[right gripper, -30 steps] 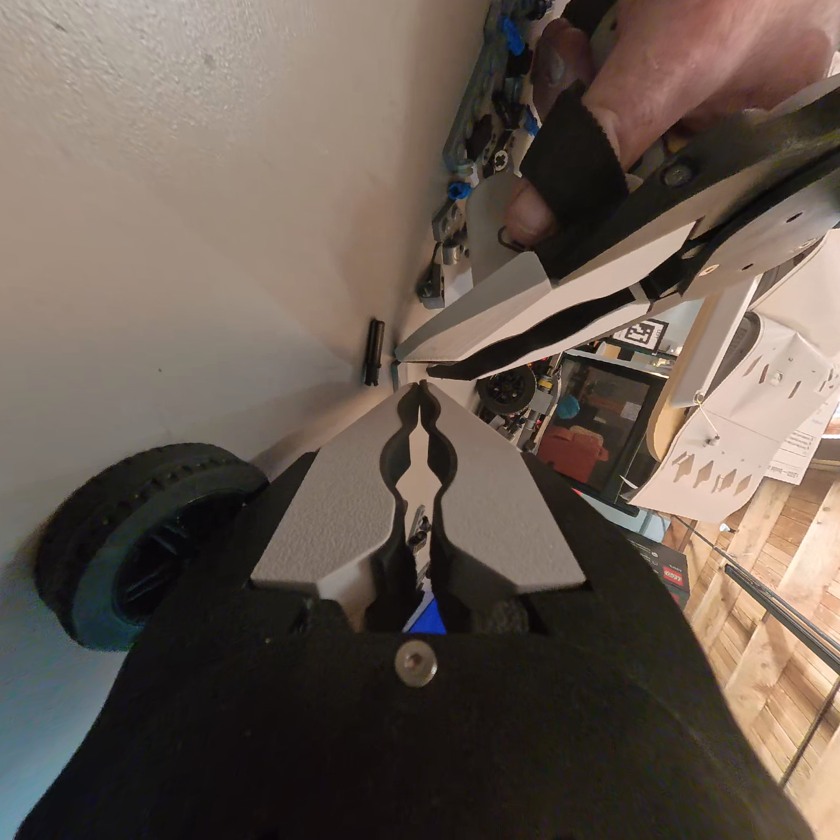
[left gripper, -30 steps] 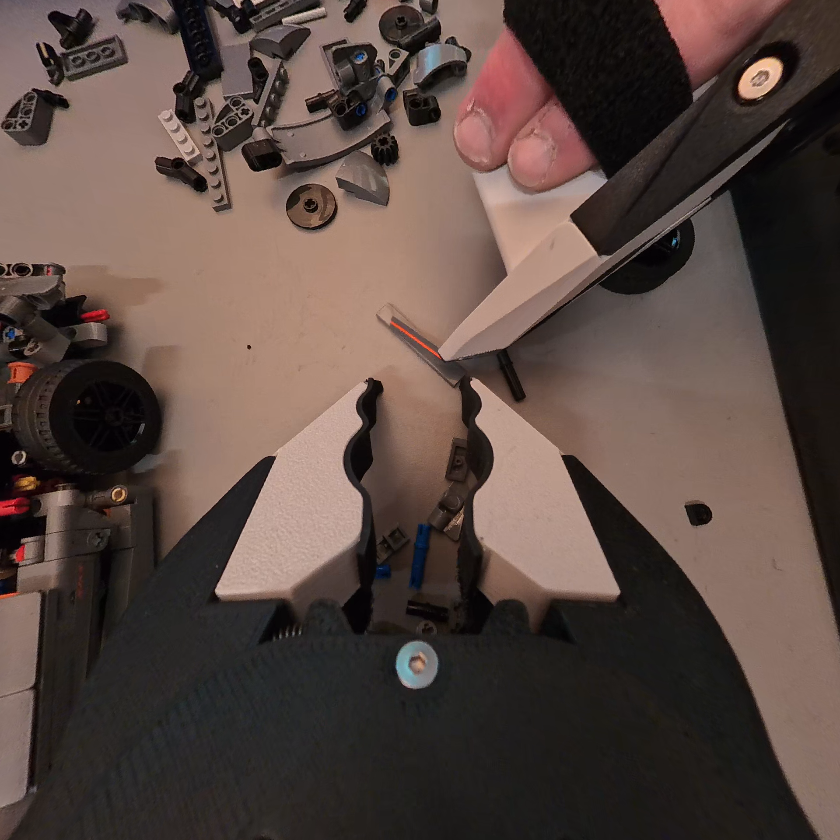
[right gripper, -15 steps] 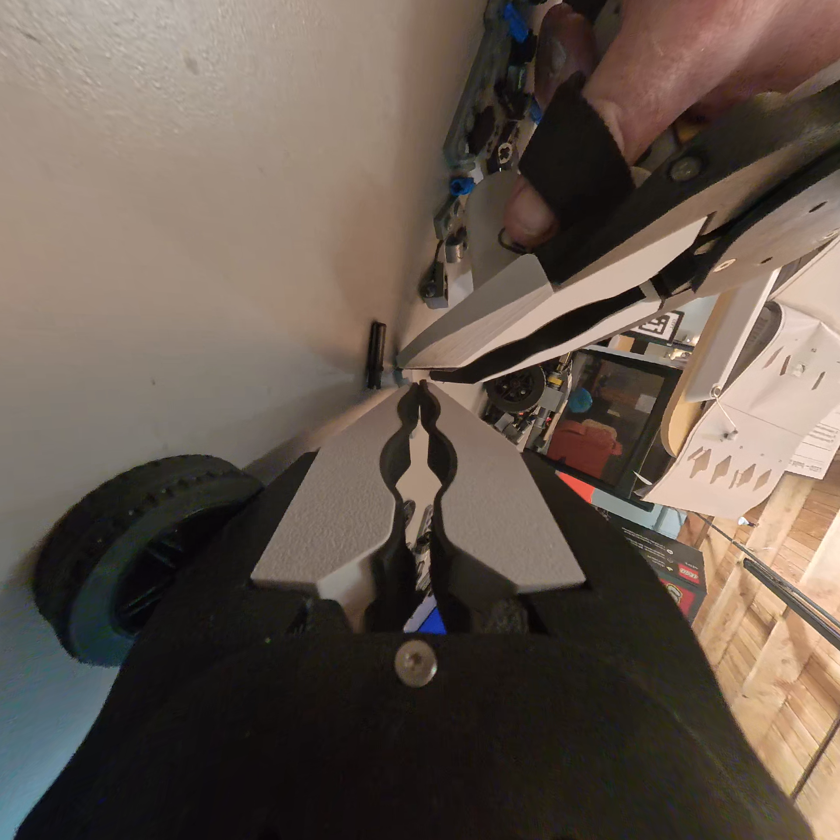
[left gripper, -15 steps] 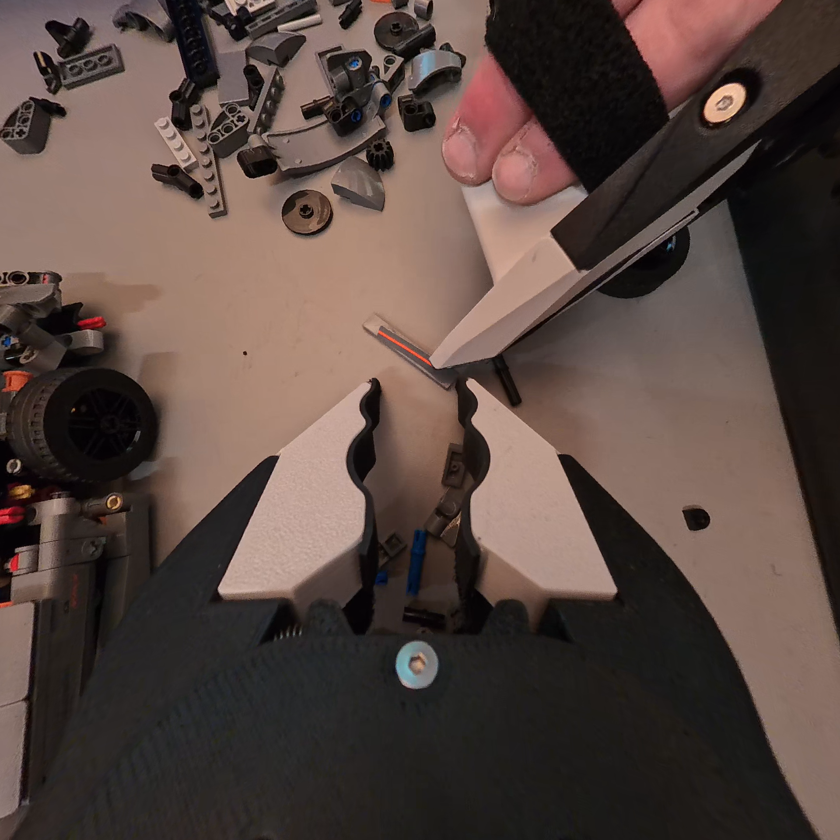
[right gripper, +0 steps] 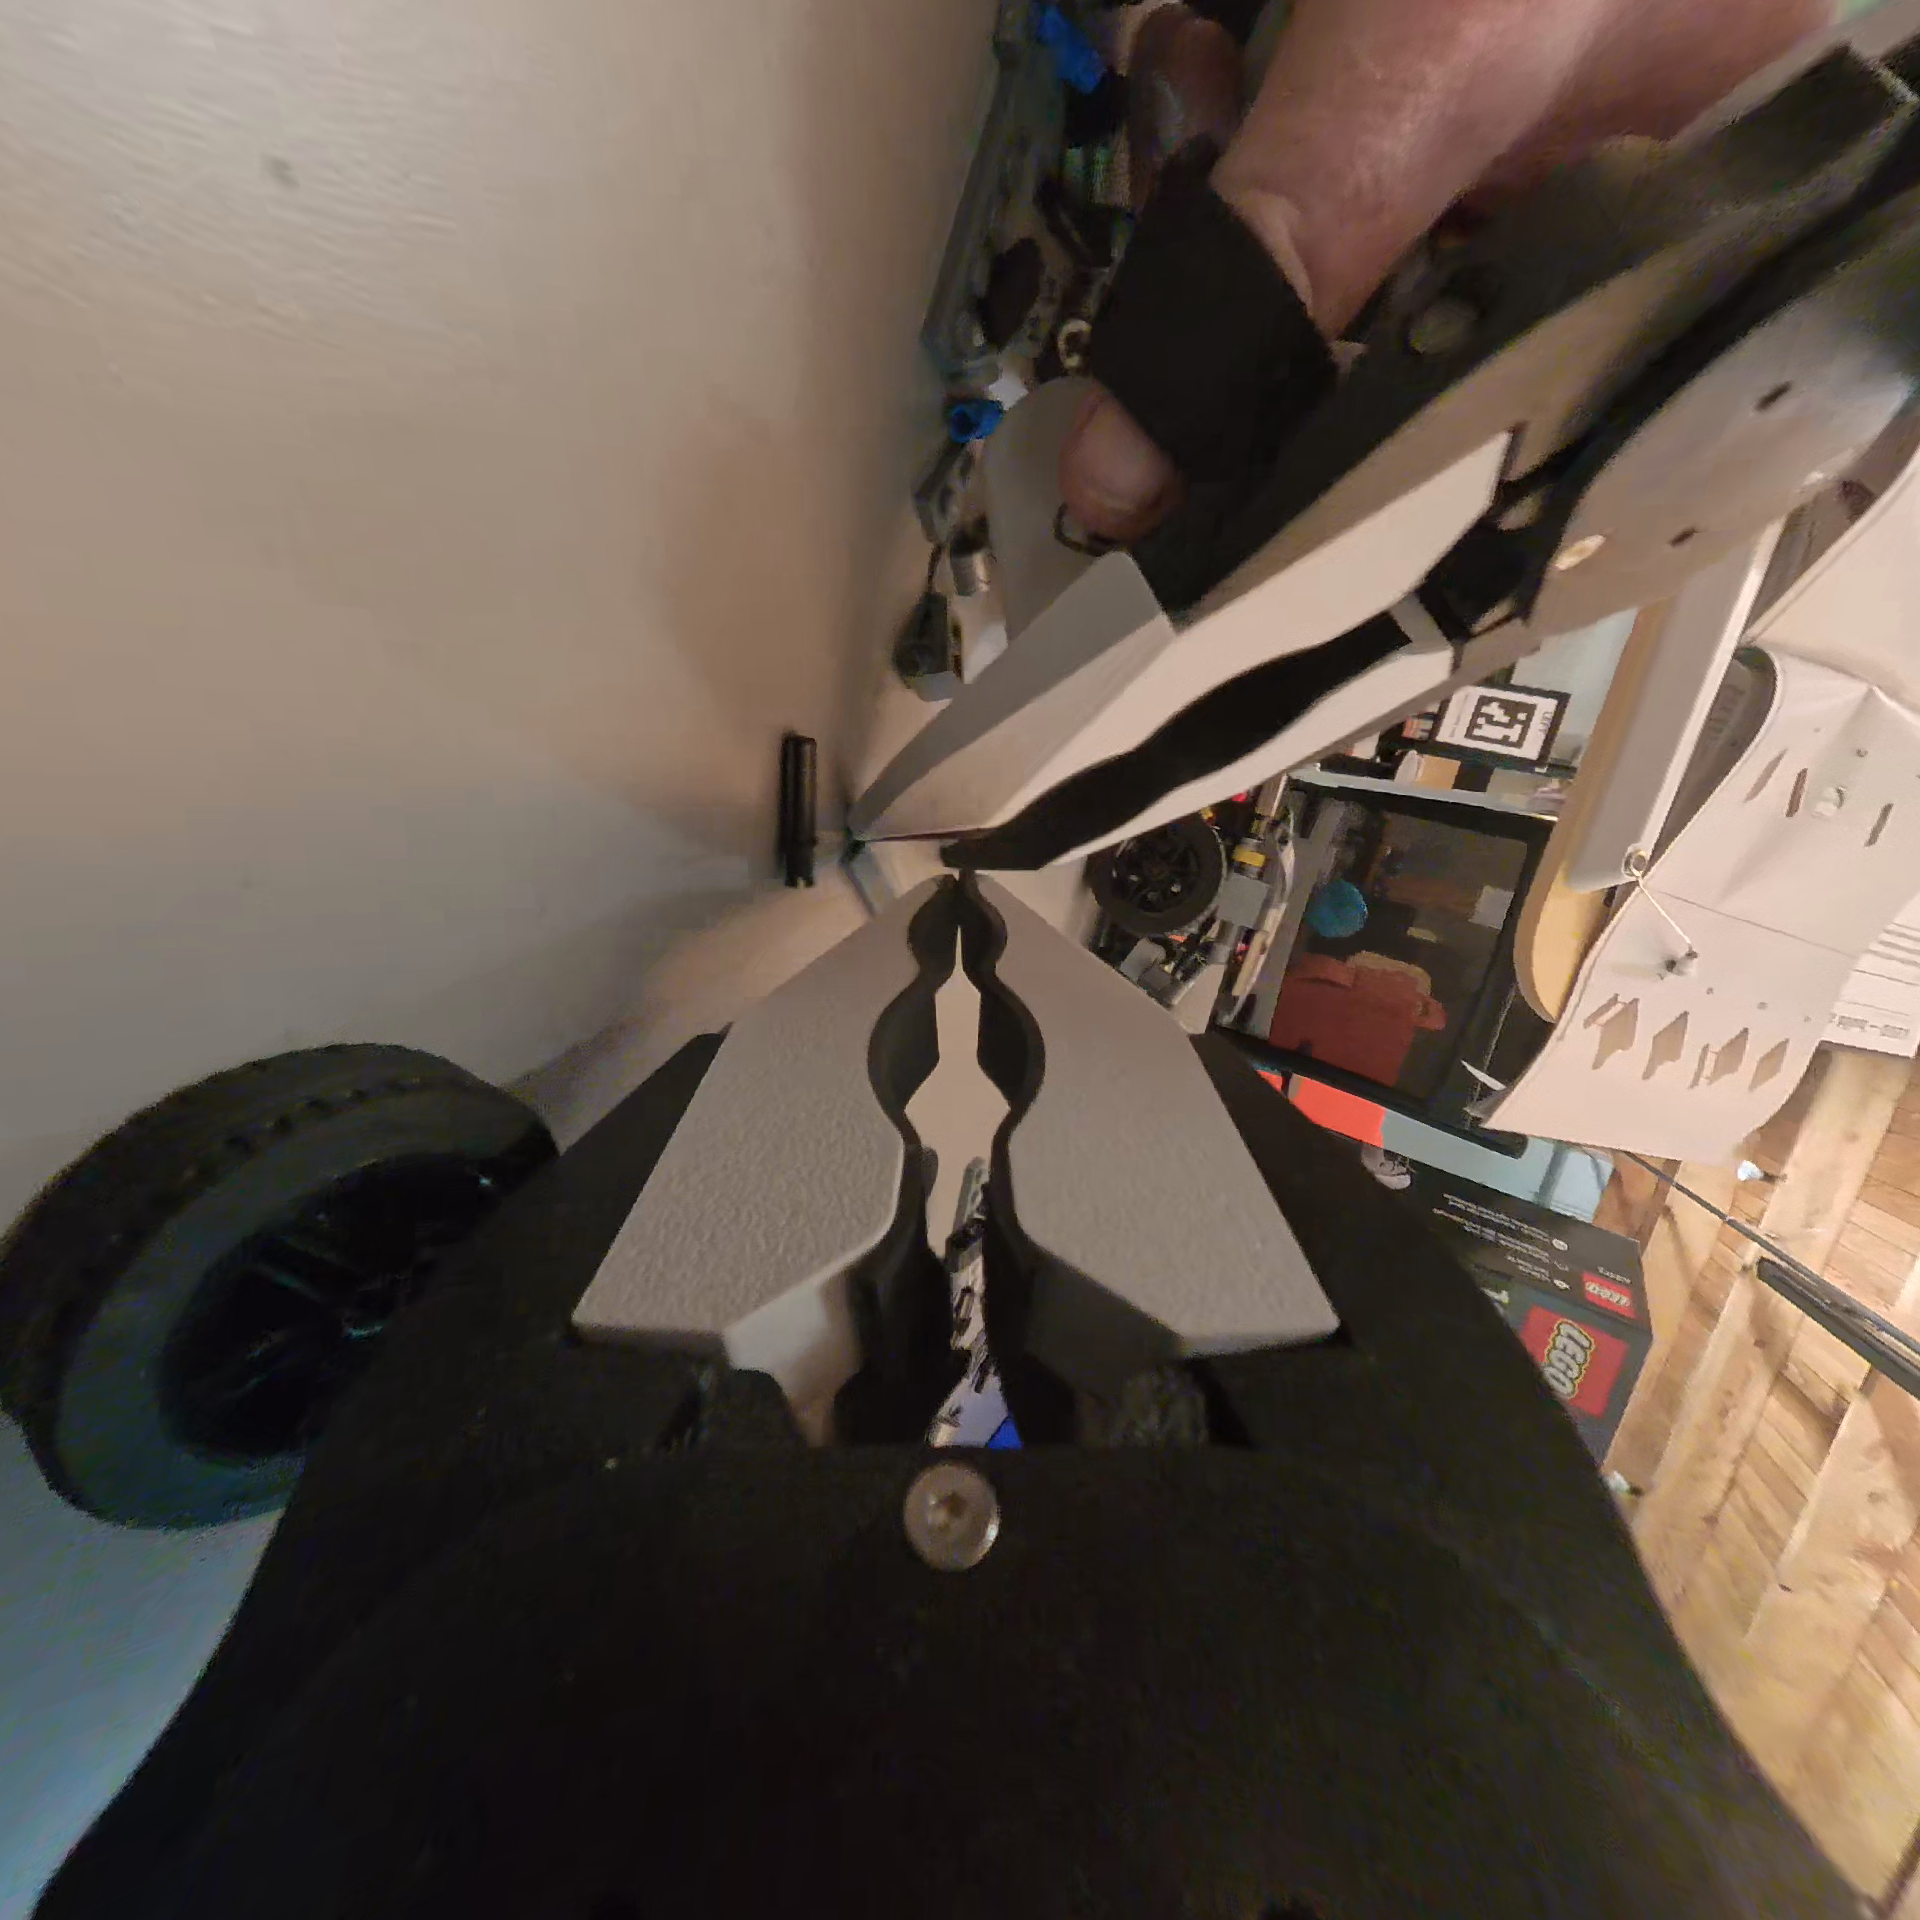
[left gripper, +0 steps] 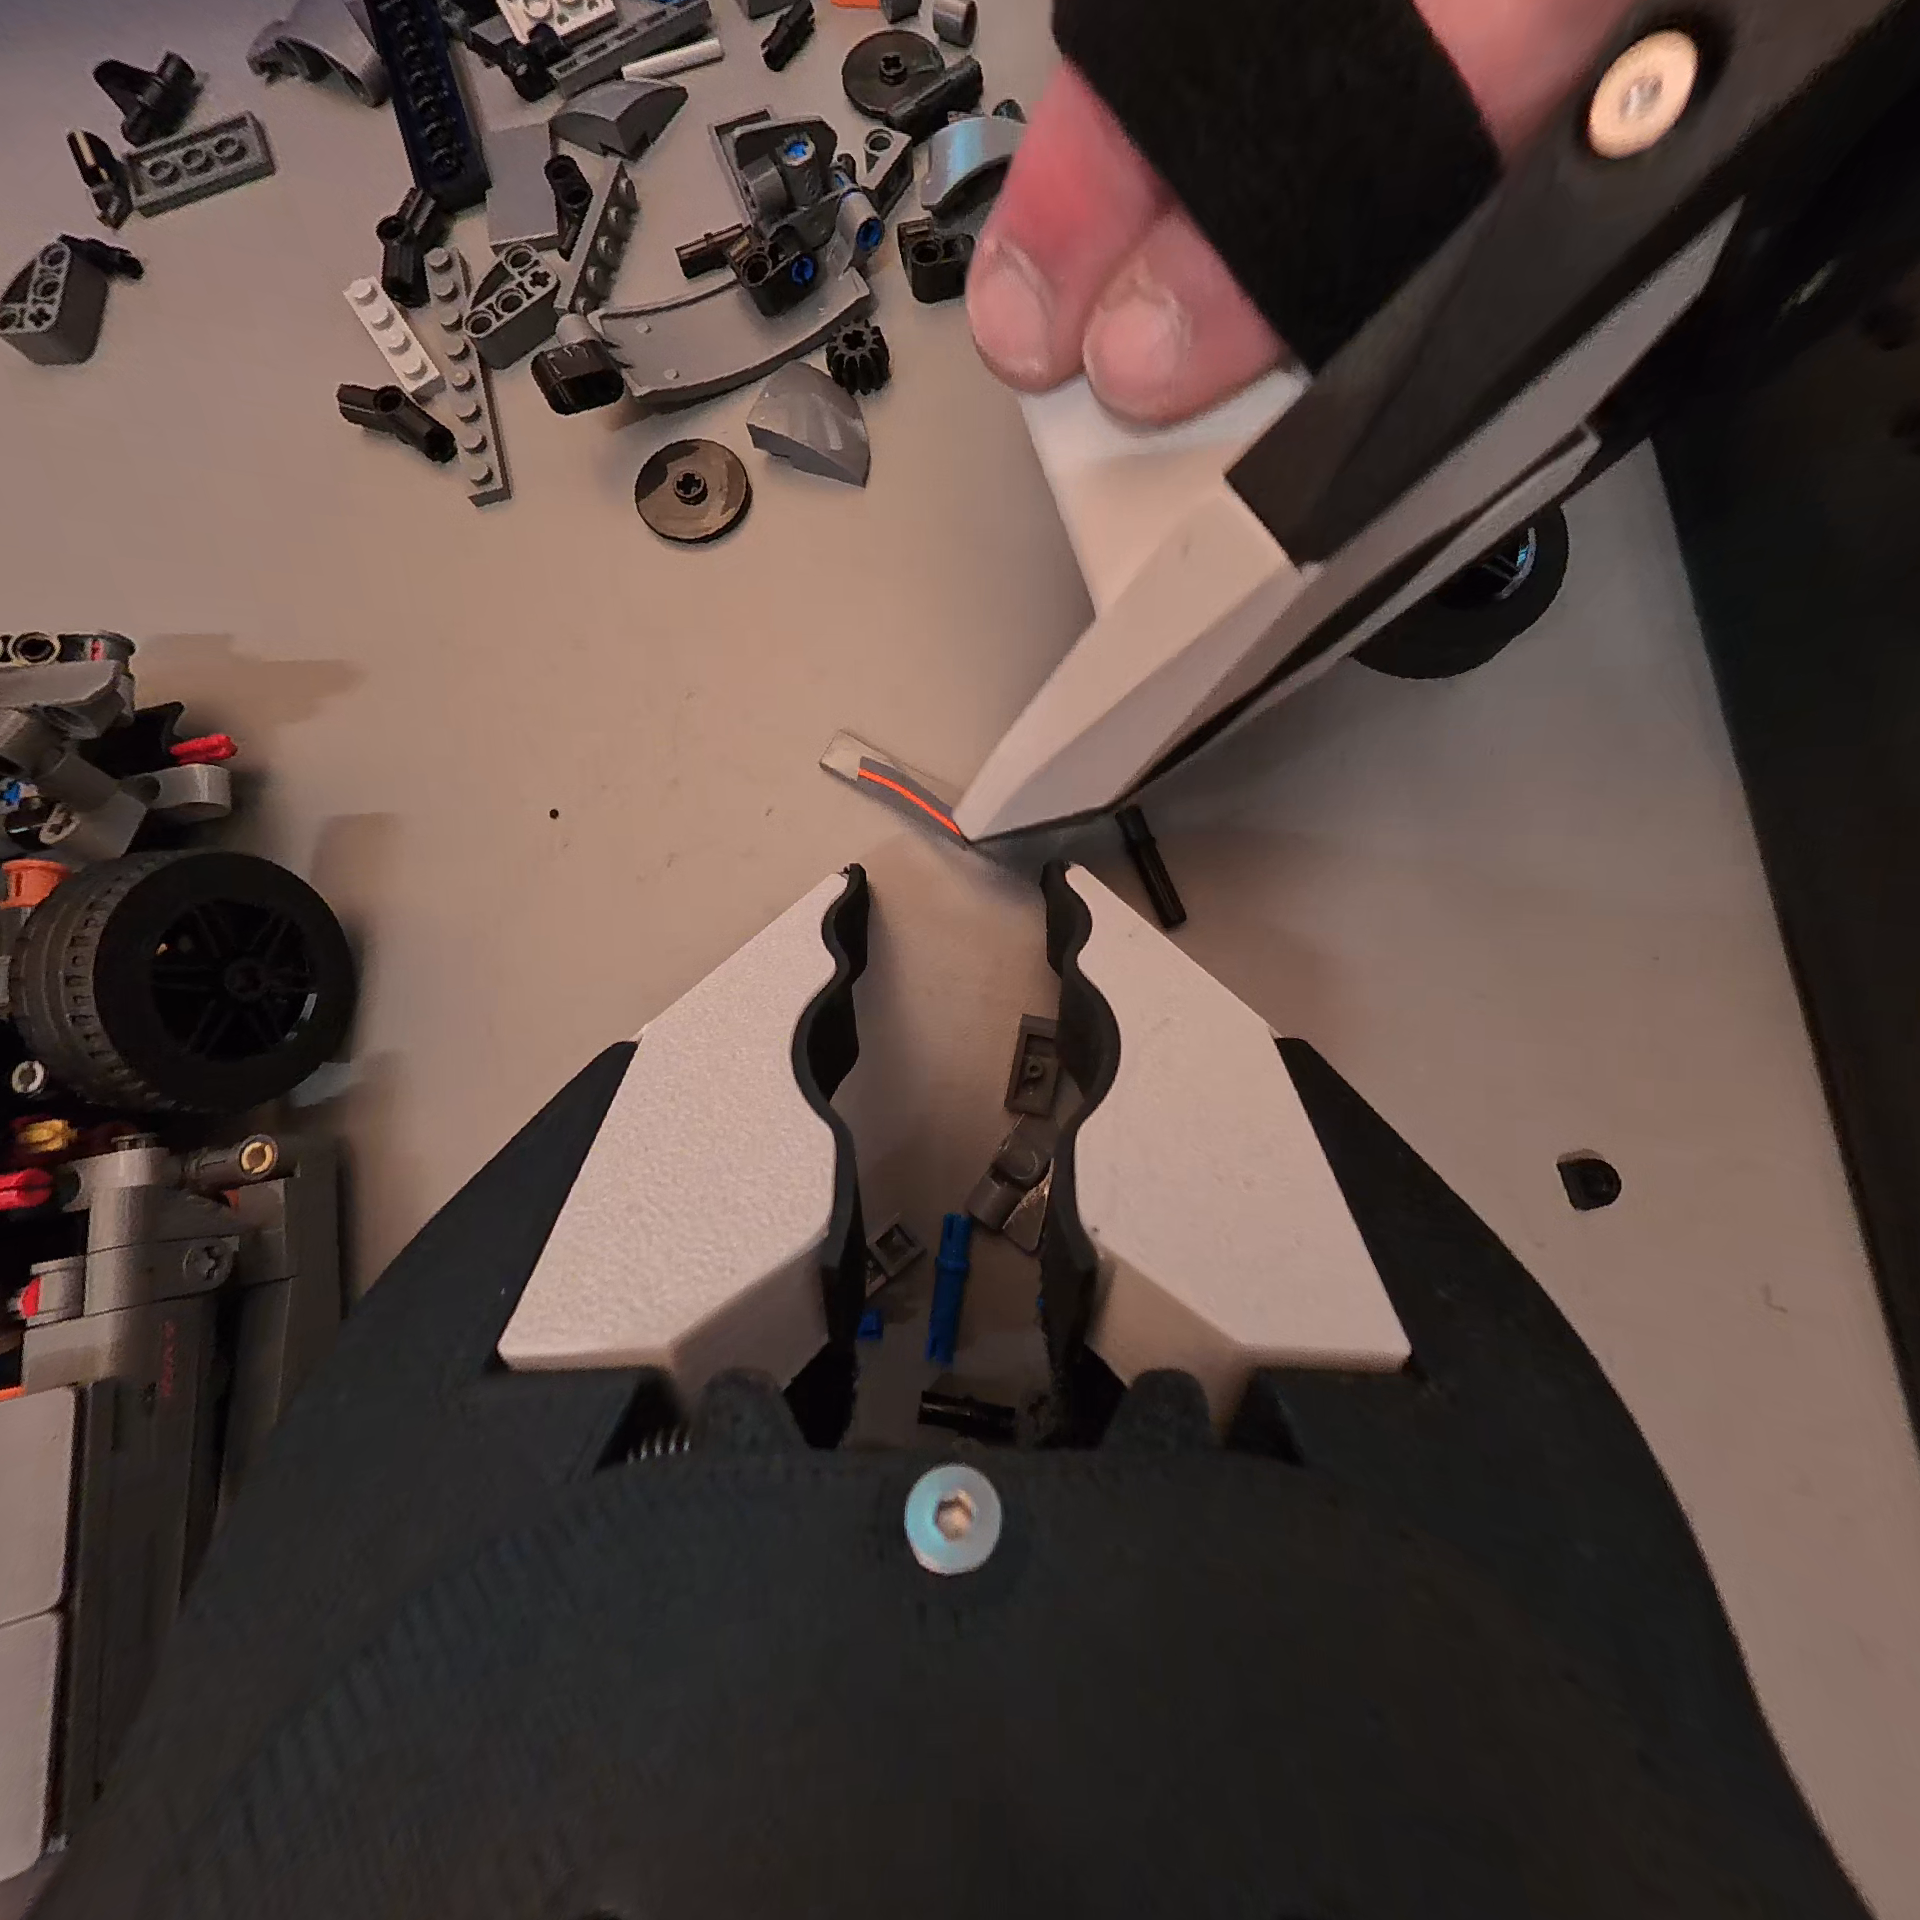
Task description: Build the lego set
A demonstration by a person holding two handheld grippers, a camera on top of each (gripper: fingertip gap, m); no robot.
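A hobby room or home workshop: a pale surface strewn with loose grey and black building pieces beside a part-built model car, with wood-plank walls, a boxed set and cluttered shelving behind.

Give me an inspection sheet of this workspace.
Surface: beige tabletop, a few dark specks.
Job's things: partly built grey car model with black wheel at left; thin grey strip with orange line and short black pin lying ahead of left tongs.
Clutter: heap of loose grey and black bricks at far side; spare black tyre.
Grippers: left tongs open, empty; right tongs shut, tip at the strip.
Cables: nothing seen.
Surroundings: wooden plank wall, black cardboard box.
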